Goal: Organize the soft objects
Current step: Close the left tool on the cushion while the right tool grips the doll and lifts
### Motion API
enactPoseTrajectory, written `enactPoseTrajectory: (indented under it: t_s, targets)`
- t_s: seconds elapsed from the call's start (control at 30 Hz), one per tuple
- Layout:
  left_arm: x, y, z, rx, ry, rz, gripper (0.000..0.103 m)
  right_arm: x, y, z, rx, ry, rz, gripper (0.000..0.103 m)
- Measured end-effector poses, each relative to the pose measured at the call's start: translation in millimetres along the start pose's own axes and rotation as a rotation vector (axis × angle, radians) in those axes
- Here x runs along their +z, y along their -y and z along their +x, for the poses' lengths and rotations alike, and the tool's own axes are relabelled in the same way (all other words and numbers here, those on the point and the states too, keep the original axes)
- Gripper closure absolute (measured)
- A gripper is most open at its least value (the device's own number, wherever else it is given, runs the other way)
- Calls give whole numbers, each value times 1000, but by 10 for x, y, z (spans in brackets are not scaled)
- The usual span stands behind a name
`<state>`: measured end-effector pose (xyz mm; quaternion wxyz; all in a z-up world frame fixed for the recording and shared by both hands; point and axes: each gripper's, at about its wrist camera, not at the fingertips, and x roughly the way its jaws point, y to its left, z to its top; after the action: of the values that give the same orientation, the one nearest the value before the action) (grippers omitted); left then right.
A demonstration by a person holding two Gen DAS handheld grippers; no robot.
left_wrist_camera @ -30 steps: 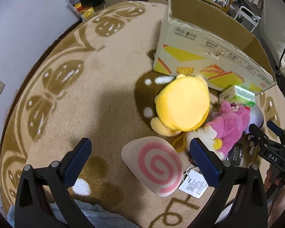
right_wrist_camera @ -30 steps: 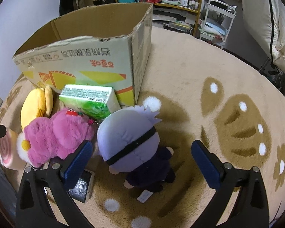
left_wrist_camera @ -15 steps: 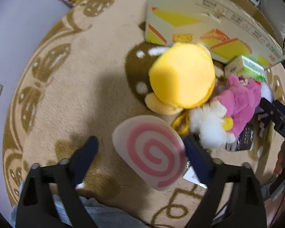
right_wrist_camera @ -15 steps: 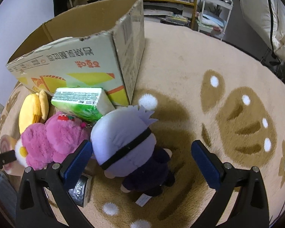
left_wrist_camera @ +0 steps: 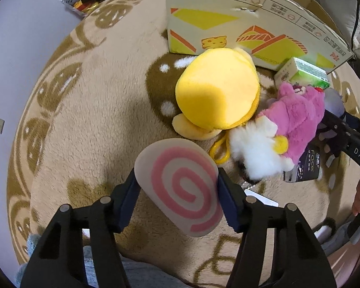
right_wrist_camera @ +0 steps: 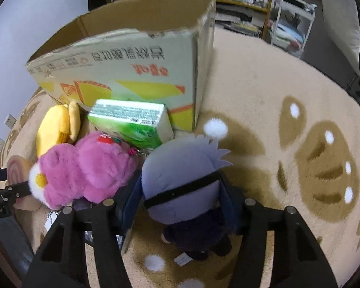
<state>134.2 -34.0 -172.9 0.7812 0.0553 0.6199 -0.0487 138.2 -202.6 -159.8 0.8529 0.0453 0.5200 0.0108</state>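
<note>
**Both grippers close in on soft toys beside the box**

Since a second ago both pairs of jaws have come in from wide apart, and the left gripper (left_wrist_camera: 177,187) has dropped onto the pink-swirl cushion (left_wrist_camera: 180,189). Its jaws have just been closing, and the pads now sit against the cushion's two sides, apparently pinching it. At one o'clock from the cushion lies the yellow plush (left_wrist_camera: 217,92), touching the pink plush (left_wrist_camera: 292,122) at its three o'clock. The cardboard box (left_wrist_camera: 240,24) stands at twelve. The right gripper (right_wrist_camera: 180,193) is pressed onto the head of the grey-haired doll (right_wrist_camera: 180,175), which lies on the rug (right_wrist_camera: 264,91) just beside the green tissue pack (right_wrist_camera: 129,120).
</note>
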Motion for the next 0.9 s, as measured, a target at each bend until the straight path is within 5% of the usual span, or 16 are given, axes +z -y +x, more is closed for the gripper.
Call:
enactPoseTrajectory:
  t_s: [0.33,0.6,0.9]
  targets:
    - [-76,-78,-66,4,19,-13,45,-24,161,-147,13,36,93,40]
    - [-178,-84,-214,56,69,-14,49,-75,67,-587,-28,201,78,40]
    - [-304,-18,-844,42,351,-4,49,-92,46,-1126,-15,413,108,40]
